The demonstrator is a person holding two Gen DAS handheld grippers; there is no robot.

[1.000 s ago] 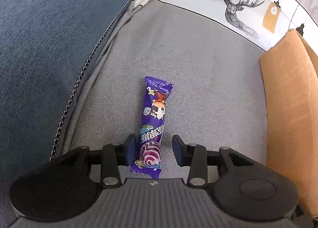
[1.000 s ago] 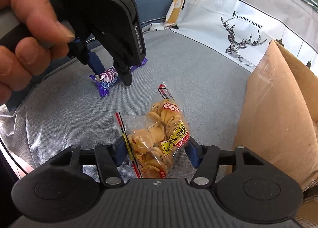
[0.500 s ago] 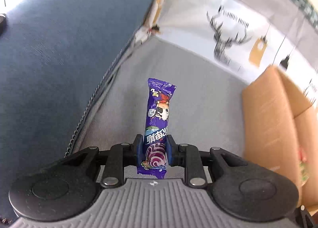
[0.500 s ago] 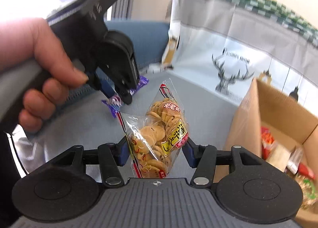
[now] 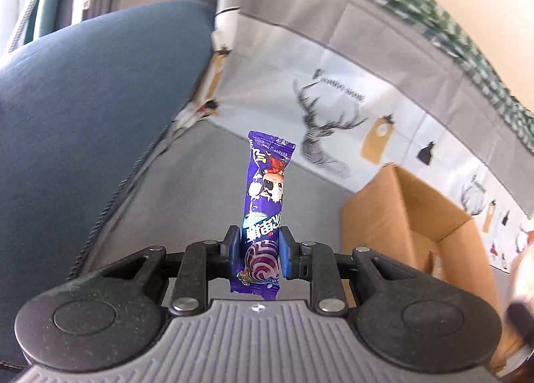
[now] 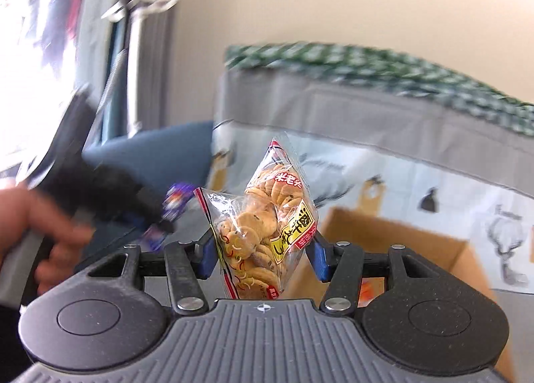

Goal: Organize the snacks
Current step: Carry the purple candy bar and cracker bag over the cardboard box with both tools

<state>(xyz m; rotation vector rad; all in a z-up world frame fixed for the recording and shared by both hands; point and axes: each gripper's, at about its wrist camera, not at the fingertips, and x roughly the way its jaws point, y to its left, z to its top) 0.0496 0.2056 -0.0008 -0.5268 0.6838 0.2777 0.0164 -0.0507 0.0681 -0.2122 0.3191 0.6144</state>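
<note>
My left gripper (image 5: 259,251) is shut on a purple candy bar wrapper (image 5: 265,196) and holds it upright in the air above the grey sofa seat (image 5: 187,202). My right gripper (image 6: 262,251) is shut on a clear bag of small round crackers (image 6: 263,219), also lifted. The left gripper with the purple bar (image 6: 170,206) shows blurred at the left of the right wrist view. An open cardboard box (image 5: 417,216) stands at the right; in the right wrist view the box (image 6: 383,232) sits behind the cracker bag.
A blue armrest cushion (image 5: 83,109) rises at the left. A grey cover with deer prints (image 5: 333,109) hangs over the sofa back. A person's hand (image 6: 36,226) holds the left gripper. Something orange (image 6: 367,289) lies in the box.
My left gripper closed on the purple bar and lifted it off the seat. My right gripper rose with the cracker bag. Both views now tilt up toward the sofa back and wall.
</note>
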